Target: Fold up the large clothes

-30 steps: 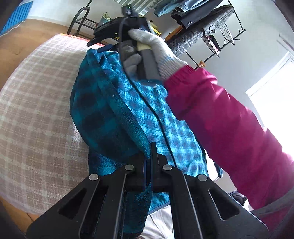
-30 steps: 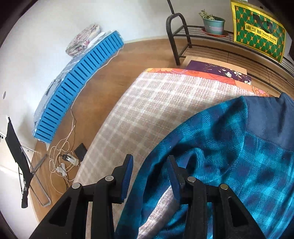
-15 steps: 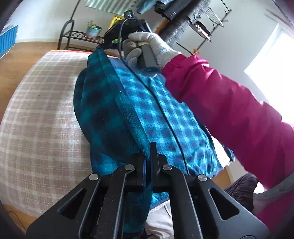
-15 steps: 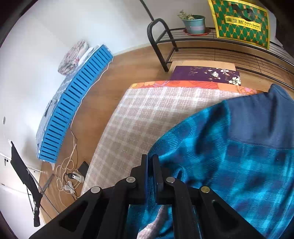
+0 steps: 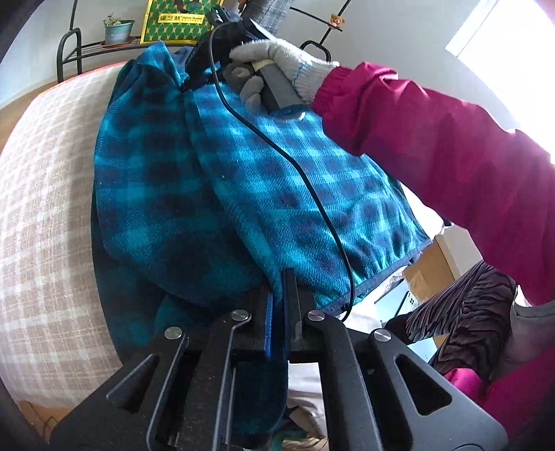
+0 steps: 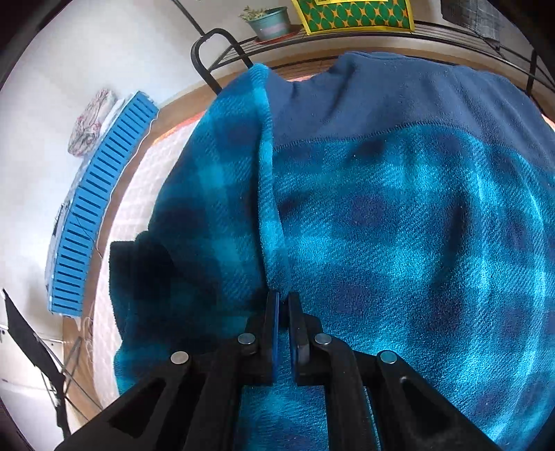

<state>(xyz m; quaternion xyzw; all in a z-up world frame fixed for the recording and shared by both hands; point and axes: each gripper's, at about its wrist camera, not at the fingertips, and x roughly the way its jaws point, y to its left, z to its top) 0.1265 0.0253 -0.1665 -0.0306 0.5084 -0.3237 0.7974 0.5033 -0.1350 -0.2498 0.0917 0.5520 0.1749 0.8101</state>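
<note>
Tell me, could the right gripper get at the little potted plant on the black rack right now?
Probably not. The right gripper is shut on the blue plaid fleece, whose bulk fills the space ahead, and the potted plant sits well beyond it on the black rack. It must let go first.

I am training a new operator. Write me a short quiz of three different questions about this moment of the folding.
1. True or false: both the left gripper and the right gripper are shut on the plaid fleece garment.
2. Multiple choice: the garment's top panel near the right gripper is A) solid navy, B) red, C) white.
3. Short answer: what covers the surface under the garment?

Key: 1 true. 2 A. 3 A beige checked cloth.
</note>
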